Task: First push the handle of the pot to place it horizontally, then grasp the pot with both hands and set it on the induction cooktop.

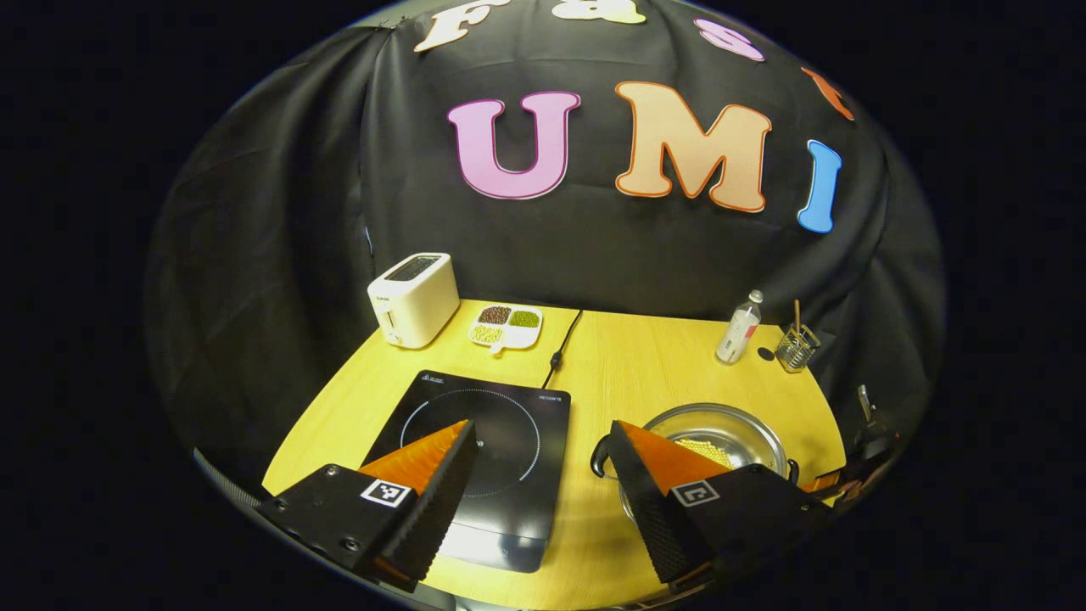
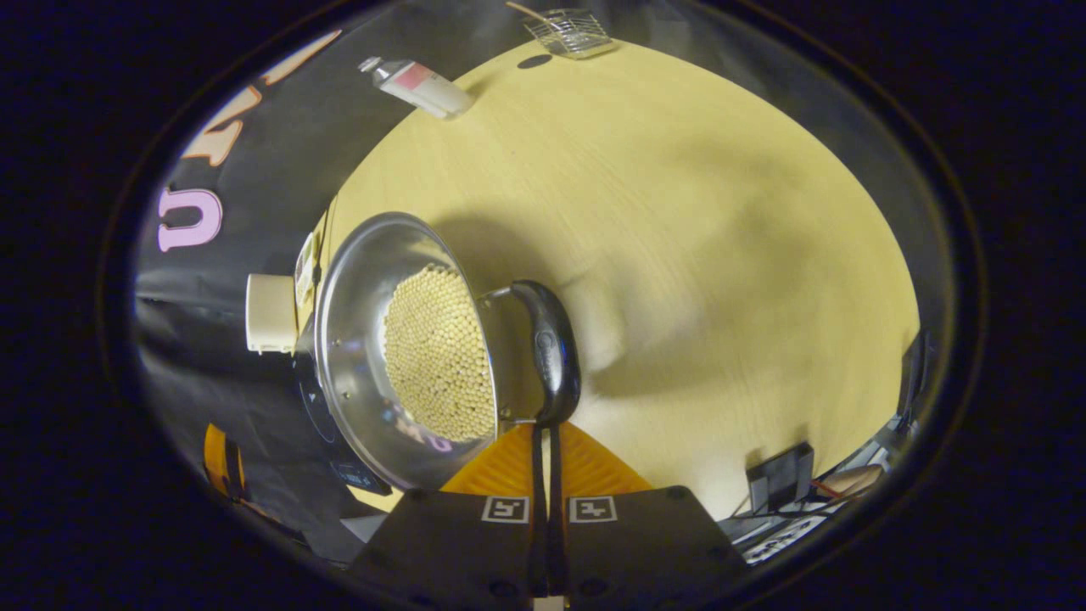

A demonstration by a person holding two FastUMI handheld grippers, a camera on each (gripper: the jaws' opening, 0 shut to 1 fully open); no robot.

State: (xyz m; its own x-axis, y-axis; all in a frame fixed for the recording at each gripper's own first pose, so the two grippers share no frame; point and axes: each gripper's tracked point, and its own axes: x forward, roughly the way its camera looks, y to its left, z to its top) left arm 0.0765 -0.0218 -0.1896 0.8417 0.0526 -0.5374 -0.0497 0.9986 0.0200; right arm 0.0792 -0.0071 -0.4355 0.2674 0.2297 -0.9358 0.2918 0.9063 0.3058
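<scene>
Left tongs (image 1: 543, 437) hover level, fingers spread wide above the induction cooktop (image 1: 496, 441); right tongs (image 2: 544, 428), pressed together, touch the pot (image 2: 399, 348) handle (image 2: 551, 348).

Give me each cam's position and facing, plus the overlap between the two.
Left gripper view: rides the left tongs, above the table's near edge, facing the booth wall; its open fingers straddle the induction cooktop and pot.
Right gripper view: rides the right tongs, rolled sideways, looking down along closed fingers at the pot's handle.
Shared: pot, toaster, bottle, wire holder.
</scene>
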